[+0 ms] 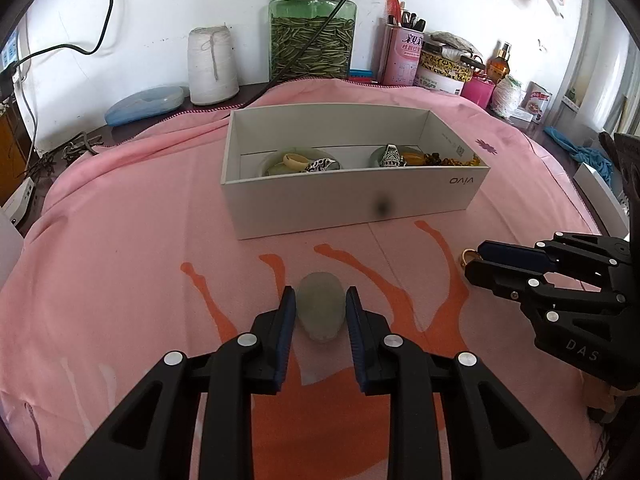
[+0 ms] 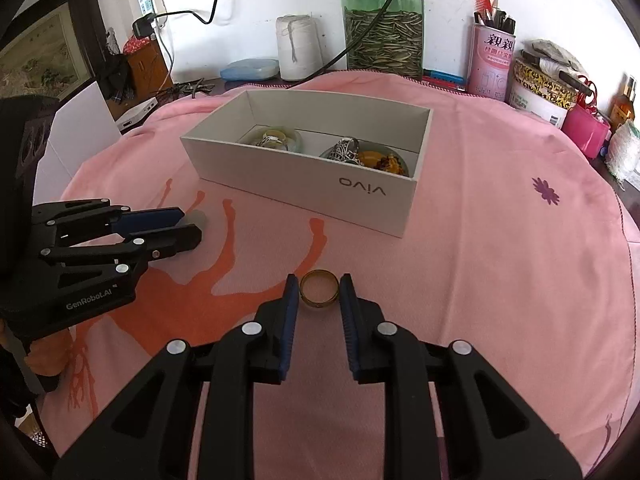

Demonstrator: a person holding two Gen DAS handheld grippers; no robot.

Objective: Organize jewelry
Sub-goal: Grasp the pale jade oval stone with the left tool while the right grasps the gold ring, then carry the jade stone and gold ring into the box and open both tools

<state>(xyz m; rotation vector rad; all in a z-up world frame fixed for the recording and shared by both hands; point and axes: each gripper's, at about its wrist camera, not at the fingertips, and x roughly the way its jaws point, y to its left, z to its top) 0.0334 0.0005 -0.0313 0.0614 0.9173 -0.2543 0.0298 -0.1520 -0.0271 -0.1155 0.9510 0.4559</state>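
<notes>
A worktop draped in a pink cloth (image 1: 120,240) with orange flamingo prints fills the scene. Near its middle sits an open white box (image 1: 352,208), the word "vivo" printed upside down on its near wall. Inside lie two shallow greenish dishes: the left dish (image 2: 294,138) holds pale and silver rings, the right dish (image 2: 400,160) a large silver ring, orange pieces and amber-brown beads.

Along the back wall stand a tall green glass jar (image 1: 312,32) full of pale seeds, a spool of white thread (image 1: 212,66), a pink tin (image 1: 400,56) with Chinese lettering holding combs and pens, and a blue oval case (image 1: 144,104).

In front of the box the cloth lies open and flat, with free room to either side.

The left claw (image 1: 320,300), marked "GenRobot.AI" on its body, is narrow, its blue pads closed against the sides of a pale green jade stone (image 1: 320,312) resting on the cloth. The right claw (image 2: 319,287) is likewise narrow, gripping a gold ring (image 2: 319,290) that lies on the cloth, well apart from the stone.
</notes>
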